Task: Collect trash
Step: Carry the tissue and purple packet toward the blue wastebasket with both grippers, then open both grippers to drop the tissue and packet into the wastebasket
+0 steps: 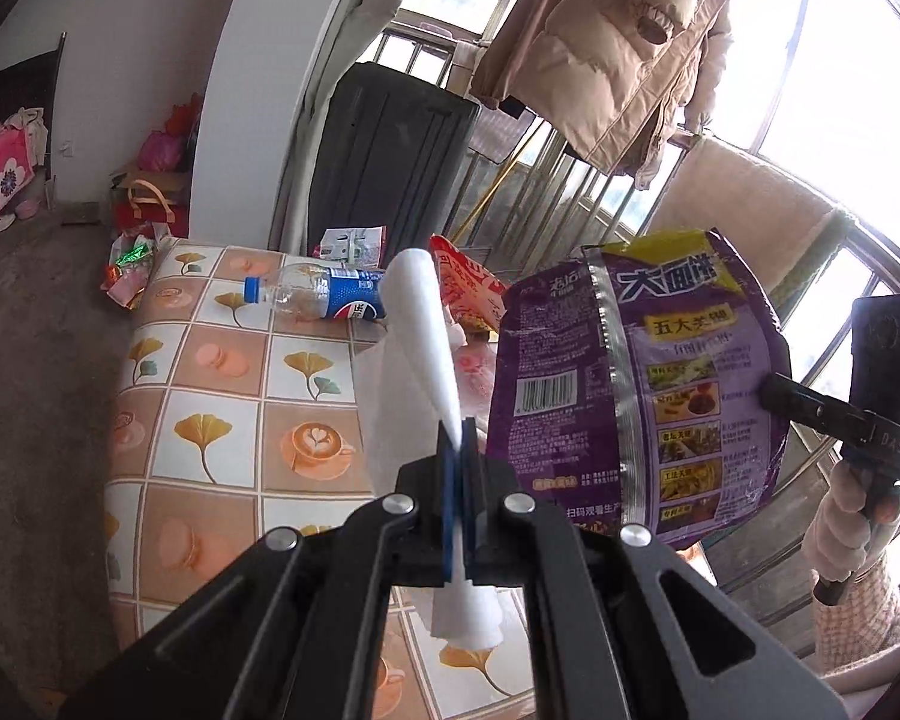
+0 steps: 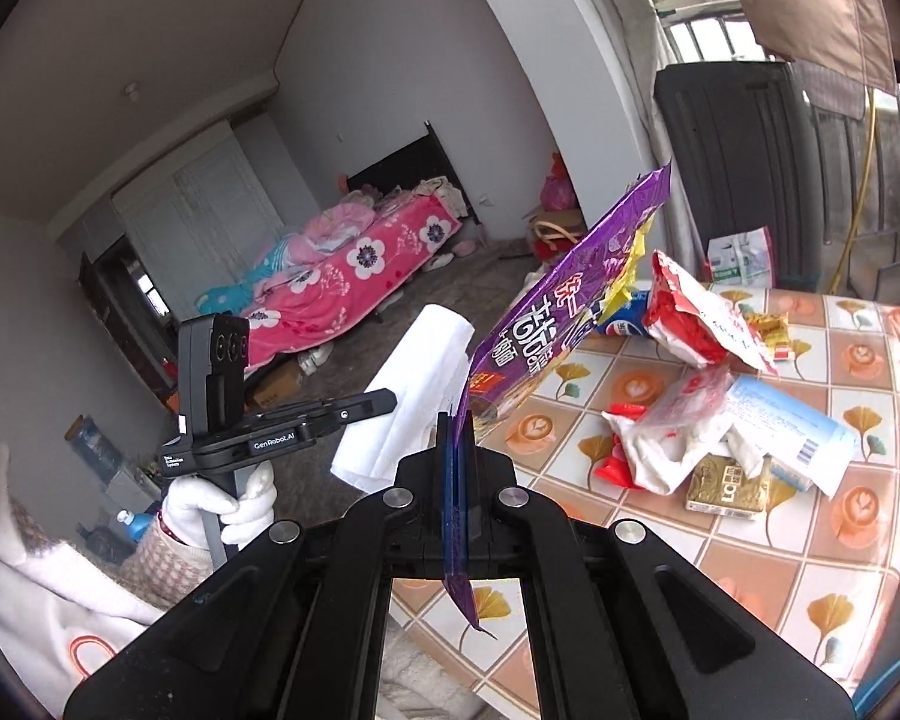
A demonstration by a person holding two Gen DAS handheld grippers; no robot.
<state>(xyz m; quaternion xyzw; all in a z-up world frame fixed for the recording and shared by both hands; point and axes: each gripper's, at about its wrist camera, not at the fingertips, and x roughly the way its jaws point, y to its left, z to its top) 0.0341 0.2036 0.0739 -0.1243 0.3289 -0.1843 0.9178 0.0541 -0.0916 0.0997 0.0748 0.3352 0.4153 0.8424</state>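
My left gripper (image 1: pixel 459 438) is shut on a white paper tissue (image 1: pixel 420 324) and holds it above the tiled table (image 1: pixel 210 420). My right gripper (image 2: pixel 457 420) is shut on a purple noodle wrapper (image 2: pixel 576 276), also held in the air; the wrapper shows in the left wrist view (image 1: pixel 642 384), with the right gripper (image 1: pixel 774 390) at its right edge. The tissue (image 2: pixel 414 396) and the left gripper (image 2: pixel 384 399) show in the right wrist view. An empty Pepsi bottle (image 1: pixel 321 294), a red wrapper (image 2: pixel 690 318) and other wrappers (image 2: pixel 690 438) lie on the table.
A gold packet (image 2: pixel 729 489) lies among the wrappers. A dark upright panel (image 1: pixel 390 150) stands behind the table by the barred window. A beige jacket (image 1: pixel 618 42) hangs overhead. A bed with a pink floral cover (image 2: pixel 342 276) is across the room. Bags (image 1: pixel 150 204) sit on the floor.
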